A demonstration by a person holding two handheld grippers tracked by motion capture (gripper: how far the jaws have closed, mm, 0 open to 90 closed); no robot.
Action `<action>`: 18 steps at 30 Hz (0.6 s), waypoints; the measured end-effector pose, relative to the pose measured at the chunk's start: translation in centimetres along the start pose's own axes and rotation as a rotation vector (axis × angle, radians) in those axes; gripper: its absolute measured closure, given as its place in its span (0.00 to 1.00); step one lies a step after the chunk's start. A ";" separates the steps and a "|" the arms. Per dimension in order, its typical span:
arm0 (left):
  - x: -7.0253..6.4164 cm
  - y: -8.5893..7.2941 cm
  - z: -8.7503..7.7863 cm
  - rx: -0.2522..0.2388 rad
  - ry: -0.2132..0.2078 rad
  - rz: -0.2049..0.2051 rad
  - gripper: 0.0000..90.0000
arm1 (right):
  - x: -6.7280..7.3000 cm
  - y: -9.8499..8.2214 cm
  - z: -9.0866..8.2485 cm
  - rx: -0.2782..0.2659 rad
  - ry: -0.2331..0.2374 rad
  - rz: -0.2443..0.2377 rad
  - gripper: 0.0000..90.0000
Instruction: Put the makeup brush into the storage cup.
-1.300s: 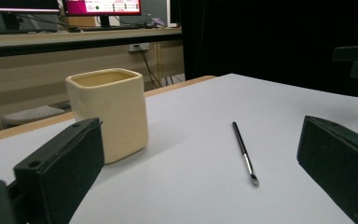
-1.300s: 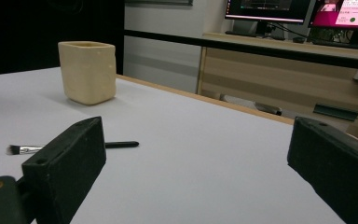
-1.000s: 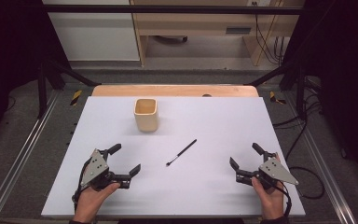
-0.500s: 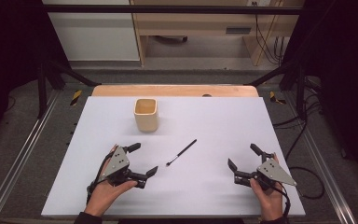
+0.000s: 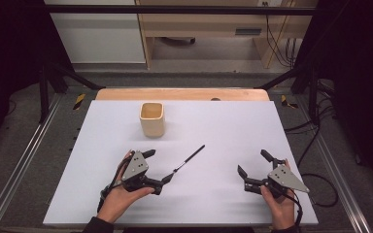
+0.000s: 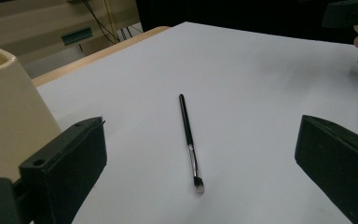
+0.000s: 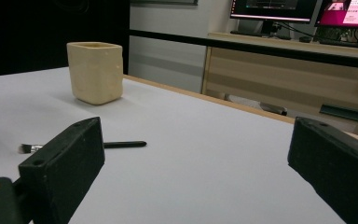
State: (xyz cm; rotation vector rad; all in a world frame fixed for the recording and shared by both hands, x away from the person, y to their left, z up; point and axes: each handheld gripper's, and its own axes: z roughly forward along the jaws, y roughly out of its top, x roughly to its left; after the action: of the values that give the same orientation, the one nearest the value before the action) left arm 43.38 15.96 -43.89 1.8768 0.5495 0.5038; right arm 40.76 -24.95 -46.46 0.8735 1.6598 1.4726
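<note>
A thin black makeup brush point(image 5: 189, 158) lies diagonally on the white table point(image 5: 233, 121), bristles toward me. My left gripper point(image 5: 159, 166) stands open just left of the bristle end, one jaw almost at the tip. In the left gripper view the brush point(image 6: 188, 135) lies between and ahead of the open fingers point(image 6: 70, 163), untouched. My right gripper point(image 5: 252, 161) is open too, well to the right of the brush, holding nothing. From the right gripper view the brush point(image 7: 121, 144) lies low at left, partly behind one finger point(image 7: 65, 163).
A cream square cup point(image 5: 151, 119) stands upright behind the brush, toward the back left; it also appears as the cup point(image 6: 9, 107) and the cup point(image 7: 95, 72). The table's wooden back edge point(image 5: 182, 93) runs beyond it. Cables lie on the floor at right.
My left gripper has moved right and forward, from the front left up to the brush's bristle end. The right gripper has barely shifted. The brush and cup are where they were.
</note>
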 end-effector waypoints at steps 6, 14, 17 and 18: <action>-0.3 0.3 0.5 0.027 -0.022 0.018 0.02 | 0.0 0.0 0.0 0.009 0.004 0.003 0.04; -0.5 0.7 0.8 0.050 -0.033 0.036 0.02 | 0.1 0.0 0.1 0.015 0.002 0.001 0.03; -0.5 0.9 0.9 0.067 -0.027 0.040 0.02 | 0.1 0.0 0.1 0.014 0.001 0.004 0.03; -0.4 1.0 1.1 0.096 -0.016 0.042 0.02 | 0.0 0.0 0.1 0.013 0.001 0.004 0.03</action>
State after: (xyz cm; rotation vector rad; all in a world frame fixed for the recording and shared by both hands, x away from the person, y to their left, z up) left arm 43.83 14.56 -43.43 1.9860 0.5327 0.4976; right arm 40.79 -24.89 -46.46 0.8842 1.6708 1.4664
